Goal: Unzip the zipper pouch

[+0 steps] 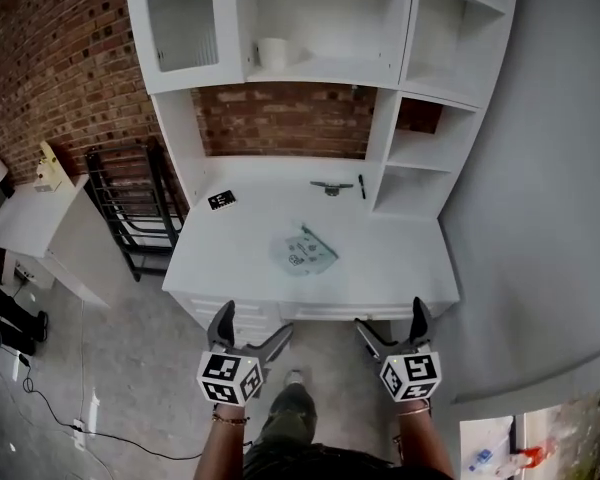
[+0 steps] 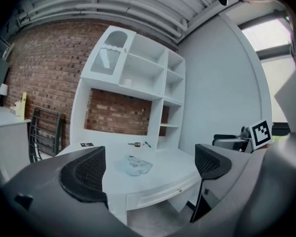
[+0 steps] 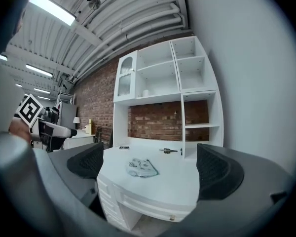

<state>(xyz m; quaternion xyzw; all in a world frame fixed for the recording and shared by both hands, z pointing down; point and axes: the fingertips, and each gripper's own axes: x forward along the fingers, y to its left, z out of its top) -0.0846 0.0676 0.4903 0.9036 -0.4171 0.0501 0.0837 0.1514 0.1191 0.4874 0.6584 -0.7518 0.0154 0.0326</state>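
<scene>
Left tool (image 1: 252, 326): I am holding it with the jaws spread wide and nothing between them. It is hovering just off the front edge of the counter (image 1: 400, 258), not touching it.

Right tool (image 1: 392, 323): I am holding it level beside the left one, jaws equally wide and also gripping nothing.

The zipper pouch (image 1: 302, 251) is lying flat on the counter ahead of both tools, roughly centred between them and well apart from either. It is showing as translucent with a printed pattern. I cannot tell whether its zip is shut.

Beyond the pouch, toward my right tool's side, a small metal object (image 1: 331, 186) and a black pen (image 1: 361, 186) are lying near the back of the counter. Toward my left tool's side, a black marker card (image 1: 221, 200) is lying at the back.

Farthest ahead, a white shelf unit (image 1: 420, 98) is standing against the brick wall (image 1: 50, 58), and a white cup (image 1: 272, 52) is sitting on one shelf.
</scene>
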